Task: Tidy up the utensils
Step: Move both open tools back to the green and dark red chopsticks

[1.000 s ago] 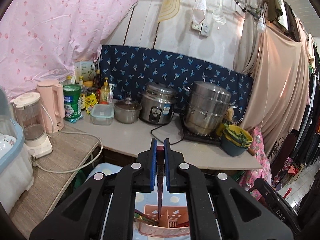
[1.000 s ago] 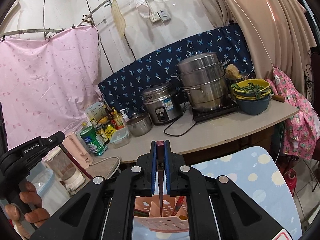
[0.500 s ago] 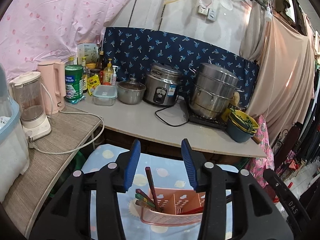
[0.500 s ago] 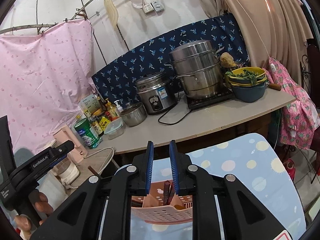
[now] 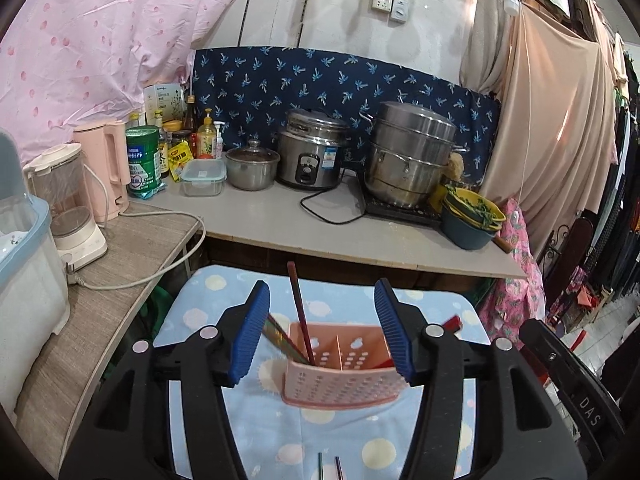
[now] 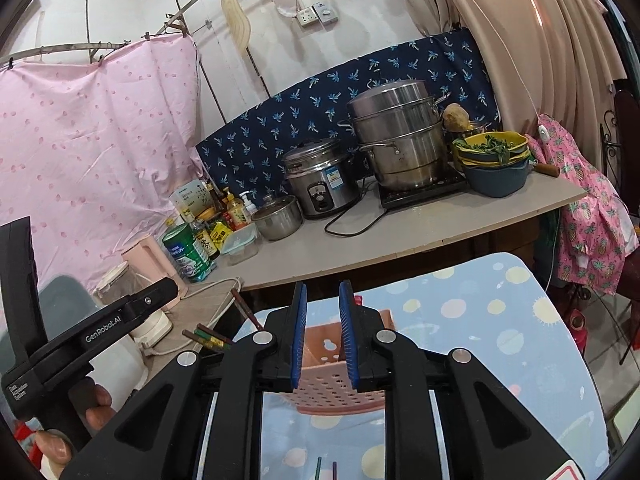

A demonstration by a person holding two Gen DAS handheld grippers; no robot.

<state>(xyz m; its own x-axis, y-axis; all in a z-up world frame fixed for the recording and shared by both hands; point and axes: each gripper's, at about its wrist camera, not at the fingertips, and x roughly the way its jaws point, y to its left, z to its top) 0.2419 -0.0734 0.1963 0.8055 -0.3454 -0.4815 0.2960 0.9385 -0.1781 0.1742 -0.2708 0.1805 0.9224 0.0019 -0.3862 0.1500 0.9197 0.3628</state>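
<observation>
A pink perforated utensil basket (image 5: 340,376) stands on a table with a blue dotted cloth (image 5: 200,316); it also shows in the right wrist view (image 6: 336,388). Several chopsticks lean in its left compartment, among them a dark red one (image 5: 298,312). My left gripper (image 5: 322,332) is wide open and empty above the basket. My right gripper (image 6: 323,332) is partly open and empty, just above the basket's right side. Two more sticks (image 5: 329,466) lie on the cloth near the front edge. The other gripper's body (image 6: 100,328) shows at the left.
A grey counter (image 5: 360,240) behind the table carries a steel steamer pot (image 5: 410,152), a rice cooker (image 5: 312,156), a small pot (image 5: 252,162), bowls of greens (image 5: 472,216) and bottles. A side shelf at left holds a pink kettle (image 5: 106,168) and a blender (image 5: 66,204).
Both grippers opened and let their chopsticks drop into the basket. Both then pulled back and up, the left opening wide, the right a little further.
</observation>
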